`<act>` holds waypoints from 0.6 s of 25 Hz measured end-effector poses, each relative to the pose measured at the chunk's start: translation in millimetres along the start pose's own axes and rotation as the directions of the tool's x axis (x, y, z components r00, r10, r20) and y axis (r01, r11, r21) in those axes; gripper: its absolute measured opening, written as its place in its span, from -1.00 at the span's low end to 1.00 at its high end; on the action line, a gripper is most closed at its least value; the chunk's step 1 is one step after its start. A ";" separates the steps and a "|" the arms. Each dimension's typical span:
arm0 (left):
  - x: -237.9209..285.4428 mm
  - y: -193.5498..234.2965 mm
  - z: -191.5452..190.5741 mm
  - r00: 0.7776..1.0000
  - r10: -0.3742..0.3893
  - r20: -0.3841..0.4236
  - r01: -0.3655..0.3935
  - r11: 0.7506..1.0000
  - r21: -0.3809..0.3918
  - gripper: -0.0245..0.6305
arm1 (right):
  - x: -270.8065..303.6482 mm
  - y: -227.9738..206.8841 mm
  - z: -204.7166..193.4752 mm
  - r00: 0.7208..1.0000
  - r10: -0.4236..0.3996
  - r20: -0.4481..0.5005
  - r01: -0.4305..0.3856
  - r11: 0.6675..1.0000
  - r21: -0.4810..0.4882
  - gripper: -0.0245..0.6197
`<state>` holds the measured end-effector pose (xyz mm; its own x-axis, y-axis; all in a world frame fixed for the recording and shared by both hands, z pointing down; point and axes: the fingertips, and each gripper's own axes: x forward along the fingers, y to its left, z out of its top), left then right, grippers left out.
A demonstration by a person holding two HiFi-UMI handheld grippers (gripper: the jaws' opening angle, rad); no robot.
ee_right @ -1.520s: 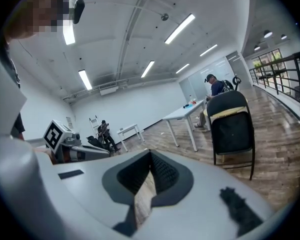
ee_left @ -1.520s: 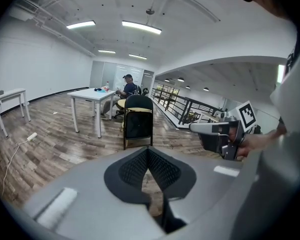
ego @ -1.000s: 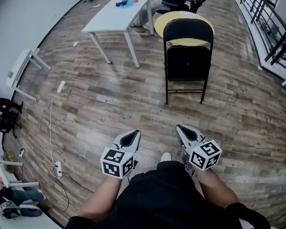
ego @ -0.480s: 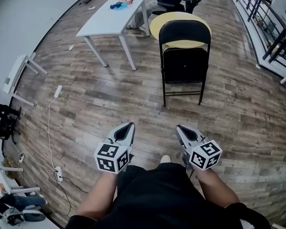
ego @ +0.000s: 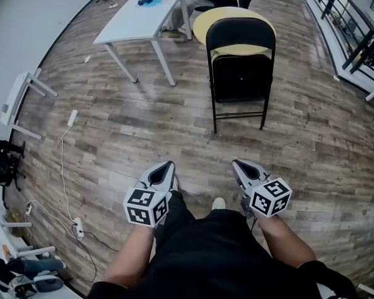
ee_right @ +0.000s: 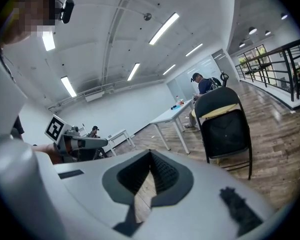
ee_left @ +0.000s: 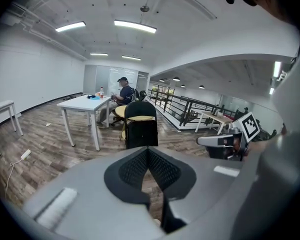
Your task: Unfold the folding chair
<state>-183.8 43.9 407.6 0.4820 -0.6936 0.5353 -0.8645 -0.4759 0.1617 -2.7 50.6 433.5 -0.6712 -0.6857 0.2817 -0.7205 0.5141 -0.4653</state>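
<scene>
Claws first: left claw (ego: 169,165) and right claw (ego: 237,164) are both pinched fully together with nothing between the pads. They sit low at 6 o'clock and aim out toward 12.

And there's the target: the chair (ego: 240,73), black, standing upright on the floor (ego: 143,129) at 12 o'clock, well apart from both claws. Its seat looks flipped up flat against the frame, so by my read it's folded and untouched. The job hasn't really begun; this is the walk-up.

A white table (ego: 140,18) sits at 11 o'clock. A yellow round top (ego: 202,23) stands just behind the chair; whether the two touch, I can't tell.

How to play this well? Close the gap square-on, and spread both claws wide before arriving, not at the last instant. I'd send one claw to the curved top of the backrest to steady the frame and the other to the free edge of the seat. Then draw the seat forward and down while the back is held firm.

Risks, as I see them: those thin metal legs could skate on the smooth wood. The round top behind also leaves little room for the rear legs to swing out. Grip the tube, not the padding, and take it slowly.
</scene>
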 end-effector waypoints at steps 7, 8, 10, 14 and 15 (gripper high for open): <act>7.6 37.6 8.6 1.000 -0.024 -0.003 0.024 1.000 0.002 -0.92 | 31.5 9.9 7.3 0.999 -0.036 0.014 0.035 0.999 0.016 -0.94; 11.4 41.3 9.3 0.999 -0.034 -0.006 0.034 0.999 0.000 -0.92 | 37.1 10.0 6.6 0.999 -0.041 0.009 0.041 0.999 0.017 -0.94; 18.1 49.0 8.9 0.998 -0.057 -0.018 0.057 0.998 0.000 -0.92 | 48.8 9.1 4.0 0.998 -0.058 -0.003 0.058 0.998 0.023 -0.94; 26.6 77.5 13.5 0.995 -0.089 -0.034 0.089 0.996 0.002 -0.92 | 76.5 8.9 5.3 0.995 -0.101 -0.016 0.102 0.994 0.042 -0.94; 29.0 86.4 15.2 0.995 -0.094 -0.036 0.094 0.996 -0.001 -0.92 | 84.3 9.8 6.4 0.994 -0.109 -0.020 0.109 0.993 0.044 -0.94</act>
<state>-242.4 -25.5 424.5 0.5553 -0.6260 0.5476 -0.8158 -0.5379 0.2123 -65.3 -5.5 447.2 -0.5921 -0.7273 0.3470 -0.7813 0.4126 -0.4684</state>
